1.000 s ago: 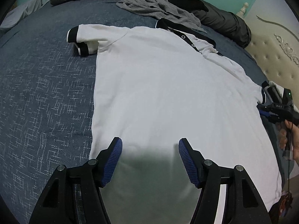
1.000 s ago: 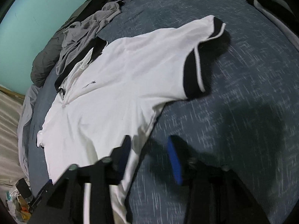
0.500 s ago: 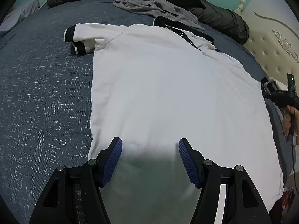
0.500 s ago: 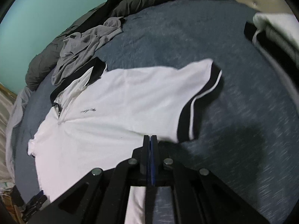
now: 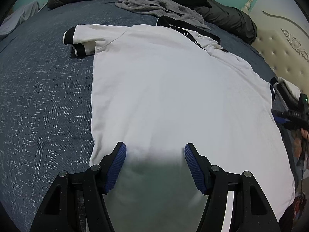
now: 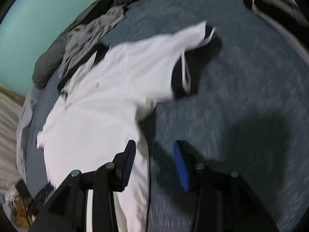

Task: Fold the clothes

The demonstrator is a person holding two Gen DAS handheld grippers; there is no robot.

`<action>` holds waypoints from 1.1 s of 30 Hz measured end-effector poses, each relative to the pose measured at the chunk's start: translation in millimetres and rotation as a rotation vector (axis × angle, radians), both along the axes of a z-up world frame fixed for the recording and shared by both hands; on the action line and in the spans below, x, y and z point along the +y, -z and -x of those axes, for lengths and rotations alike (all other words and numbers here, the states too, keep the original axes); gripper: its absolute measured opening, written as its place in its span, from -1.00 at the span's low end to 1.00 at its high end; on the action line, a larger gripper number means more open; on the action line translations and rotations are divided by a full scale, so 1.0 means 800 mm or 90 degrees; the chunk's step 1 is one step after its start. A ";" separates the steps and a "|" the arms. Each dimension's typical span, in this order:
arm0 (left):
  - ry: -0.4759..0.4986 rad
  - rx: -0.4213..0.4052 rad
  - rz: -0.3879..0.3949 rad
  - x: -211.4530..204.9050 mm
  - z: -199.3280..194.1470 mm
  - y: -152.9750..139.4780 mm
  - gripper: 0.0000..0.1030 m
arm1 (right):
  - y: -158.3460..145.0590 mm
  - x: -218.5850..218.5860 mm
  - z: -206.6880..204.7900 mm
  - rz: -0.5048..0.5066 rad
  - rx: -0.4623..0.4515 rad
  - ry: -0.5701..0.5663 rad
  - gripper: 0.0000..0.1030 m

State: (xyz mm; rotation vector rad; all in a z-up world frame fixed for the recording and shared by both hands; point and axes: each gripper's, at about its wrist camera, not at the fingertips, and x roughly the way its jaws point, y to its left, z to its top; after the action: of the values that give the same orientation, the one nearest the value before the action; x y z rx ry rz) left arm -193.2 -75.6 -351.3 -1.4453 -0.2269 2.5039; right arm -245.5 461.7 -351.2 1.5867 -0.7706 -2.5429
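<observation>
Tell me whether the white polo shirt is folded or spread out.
Mostly spread out: the white polo shirt lies flat, front up, on the blue bedspread. Only its left-view sleeve is doubled under itself.

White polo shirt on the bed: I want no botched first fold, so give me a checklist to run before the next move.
1. White polo shirt spread flat on the blue bedspread: ok across the body.
2. Left sleeve flat: not ok, its cuff is doubled under.
3. Right sleeve flat: cannot tell, the right wrist view is blurred.
4. Left claw open and empty above the hem: ok.
5. Right claw open, straddling the shirt's side edge: ok, nothing gripped yet.
6. Grey garment clear of the collar: not ok, it lies against the collar.
</observation>
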 end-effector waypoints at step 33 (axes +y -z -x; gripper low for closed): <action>0.004 0.003 -0.003 0.002 -0.004 -0.005 0.30 | 0.003 -0.011 -0.072 0.034 -0.009 -0.040 -0.94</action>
State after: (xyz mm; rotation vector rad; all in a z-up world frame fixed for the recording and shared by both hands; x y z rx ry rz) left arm -190.0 -73.7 -347.2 -1.4351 -0.2268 2.5004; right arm -187.7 452.6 -353.3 1.5873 -0.7704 -2.4488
